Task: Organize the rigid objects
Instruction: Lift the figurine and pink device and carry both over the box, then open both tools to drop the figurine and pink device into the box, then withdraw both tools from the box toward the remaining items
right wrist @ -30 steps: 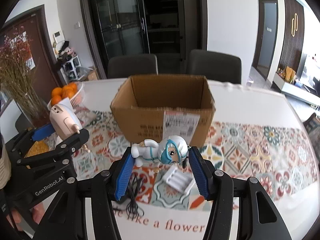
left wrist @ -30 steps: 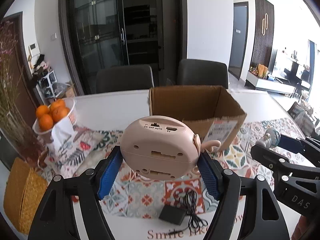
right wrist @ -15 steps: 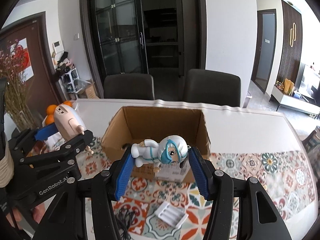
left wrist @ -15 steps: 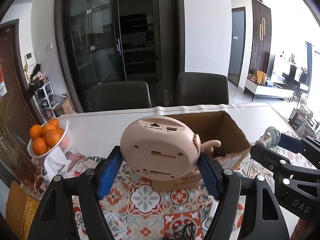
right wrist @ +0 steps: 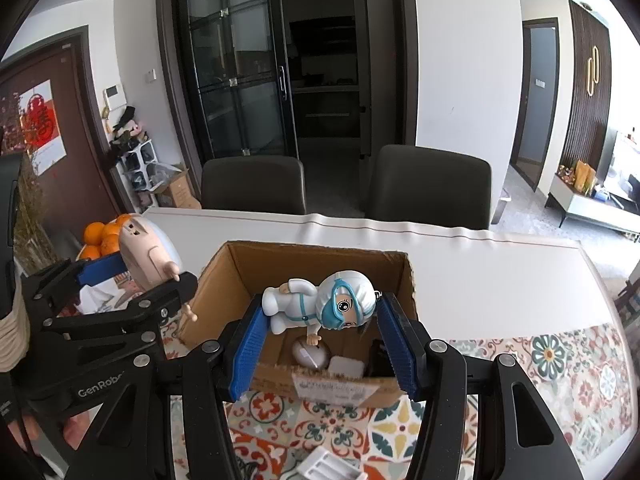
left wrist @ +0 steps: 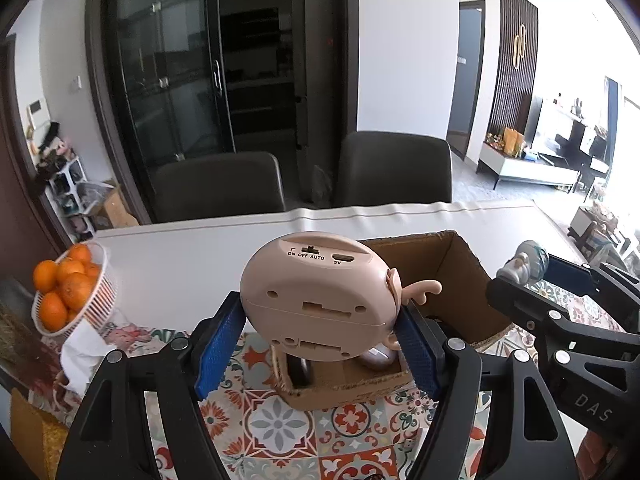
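Gripped in the left tool [left wrist: 316,344], a pink toy [left wrist: 316,304] is held above the box [right wrist: 240,272]; a figurine [right wrist: 320,306] is clamped by the right tool [right wrist: 320,344] over the box.

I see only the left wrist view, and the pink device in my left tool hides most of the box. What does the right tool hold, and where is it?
Observer: The right tool is shut on a toy figure in a white suit with teal goggles, held sideways above the open cardboard box.
Operator: What lies in the box under it?
Observer: A grey rounded object, a small white block and a dark object, all at the near side.
Operator: Is anything on the table in front?
Observer: Yes, a white ribbed tray lies on the patterned cloth before the box.
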